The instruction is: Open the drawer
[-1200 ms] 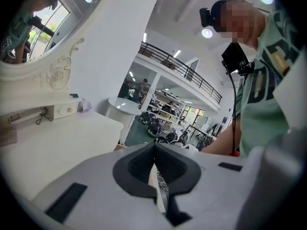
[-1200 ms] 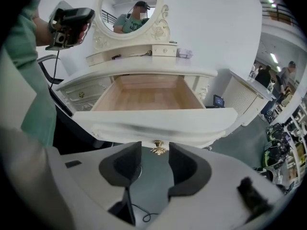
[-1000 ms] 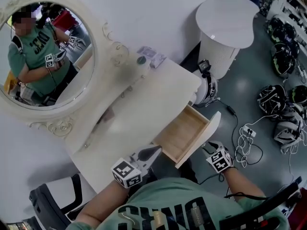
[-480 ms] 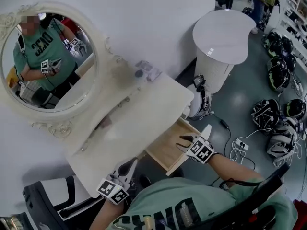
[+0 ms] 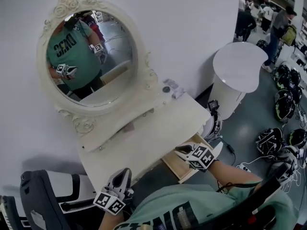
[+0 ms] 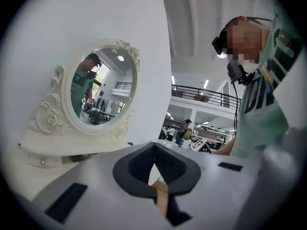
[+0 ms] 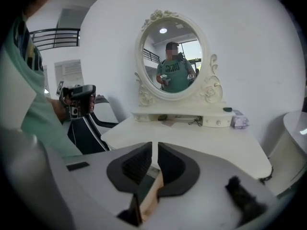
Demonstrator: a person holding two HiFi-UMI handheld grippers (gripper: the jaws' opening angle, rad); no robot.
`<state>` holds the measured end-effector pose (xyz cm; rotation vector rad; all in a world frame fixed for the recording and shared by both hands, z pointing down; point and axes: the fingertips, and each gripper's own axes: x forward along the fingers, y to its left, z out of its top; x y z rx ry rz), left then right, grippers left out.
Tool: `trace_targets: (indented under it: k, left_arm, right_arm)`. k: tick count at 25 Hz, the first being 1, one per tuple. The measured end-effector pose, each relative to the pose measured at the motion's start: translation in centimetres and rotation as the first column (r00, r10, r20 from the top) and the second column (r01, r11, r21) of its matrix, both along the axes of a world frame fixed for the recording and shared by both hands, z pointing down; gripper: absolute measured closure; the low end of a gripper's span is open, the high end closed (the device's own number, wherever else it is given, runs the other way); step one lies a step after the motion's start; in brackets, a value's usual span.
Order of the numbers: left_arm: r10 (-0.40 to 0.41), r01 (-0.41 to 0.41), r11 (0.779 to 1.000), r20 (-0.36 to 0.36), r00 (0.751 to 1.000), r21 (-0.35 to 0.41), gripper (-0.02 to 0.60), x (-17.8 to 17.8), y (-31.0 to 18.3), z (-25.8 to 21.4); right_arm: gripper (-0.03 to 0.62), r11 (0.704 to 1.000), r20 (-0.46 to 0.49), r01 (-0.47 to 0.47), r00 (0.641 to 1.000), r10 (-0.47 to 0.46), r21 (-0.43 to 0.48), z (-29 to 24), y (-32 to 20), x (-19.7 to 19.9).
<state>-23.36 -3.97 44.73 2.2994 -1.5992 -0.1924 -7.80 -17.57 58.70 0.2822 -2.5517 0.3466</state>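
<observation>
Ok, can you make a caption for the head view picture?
Open drawer on a white table with an oval mirror, seen from above.

I see bare, matt pale wood inside the drawer (image 5: 178, 167), and a smooth, cream-painted tabletop (image 5: 144, 137) with soft sheen.

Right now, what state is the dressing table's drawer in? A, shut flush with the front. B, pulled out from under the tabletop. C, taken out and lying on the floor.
B: in the head view the drawer sticks out past the front edge of the dressing table, with its bare wooden inside showing.
</observation>
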Motion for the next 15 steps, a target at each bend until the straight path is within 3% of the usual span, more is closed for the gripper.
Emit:
trace_targets:
  k: [4, 8, 11, 15]
  left_arm:
    - [-0.041, 0.04, 0.999, 0.025, 0.999, 0.029, 0.572, -3.6, 4.7, -2.0]
    - [-0.123, 0.124, 0.991, -0.011, 0.992, 0.051, 0.572, -7.9, 9.4, -3.4]
    - [-0.212, 0.213, 0.974, -0.02, 0.977, 0.077, 0.572, -10.4, 10.7, -4.7]
    - [-0.303, 0.299, 0.946, 0.012, 0.953, 0.128, 0.572, -10.6, 11.2, -6.7]
  right_arm:
    - [0.569, 1.0, 0.108, 0.01, 0.994, -0.011, 0.009, -4.8, 3.0, -4.0]
    - [0.58, 1.0, 0.234, 0.001, 0.972, 0.002, -0.013, -9.6, 4.9, -7.5]
    - [0.58, 0.999, 0.3, 0.03, 0.954, -0.018, -0.037, -12.6, 4.7, -9.3]
    - [0.582, 0.994, 0.299, 0.104, 0.948, -0.109, 0.034, -15.4, 3.4, -9.9]
